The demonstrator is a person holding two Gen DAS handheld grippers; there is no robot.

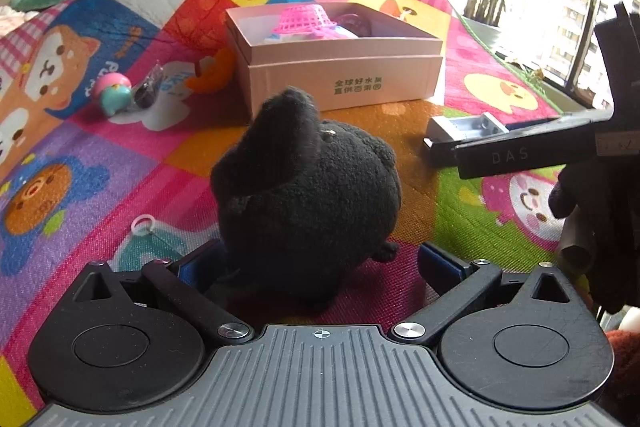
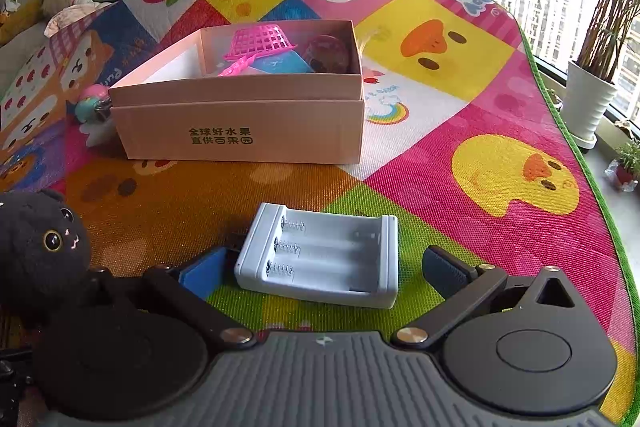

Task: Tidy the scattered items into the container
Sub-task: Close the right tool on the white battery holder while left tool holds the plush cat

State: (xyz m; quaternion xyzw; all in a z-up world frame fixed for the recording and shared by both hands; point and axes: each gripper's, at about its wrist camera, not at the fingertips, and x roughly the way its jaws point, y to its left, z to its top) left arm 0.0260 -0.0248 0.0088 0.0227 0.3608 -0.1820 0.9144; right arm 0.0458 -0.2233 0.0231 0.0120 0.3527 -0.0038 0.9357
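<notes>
Bright mat [image 2: 460, 131] is spread under a pink box [image 2: 240, 123] already holding toys. Left gripper [image 1: 320, 267] fingers stand apart around a black plush [image 1: 308, 195]; right gripper [image 2: 324, 267] fingers stand apart around a battery holder [image 2: 320, 255]. Box contents are partly hidden.

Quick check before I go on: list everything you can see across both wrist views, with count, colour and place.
Black plush cat toy: 1, black, on the mat between the left fingers.
Grey plastic battery holder: 1, light grey, empty, on the mat between the right fingers.
Pink cardboard box: 1, pale pink, open, mid-mat.
Pink plastic mesh basket: 1, upside down inside the box.
Pink-and-teal round toy: 1, on the mat left of the box.
Small clear wrapper: 1, dark contents, beside the round toy.
White ring: 1, on the mat.
Colourful cartoon play mat: 1, underneath everything.
White plant pot: 1, by the window.
Left hand-held gripper: open.
Right hand-held gripper: open.
</notes>
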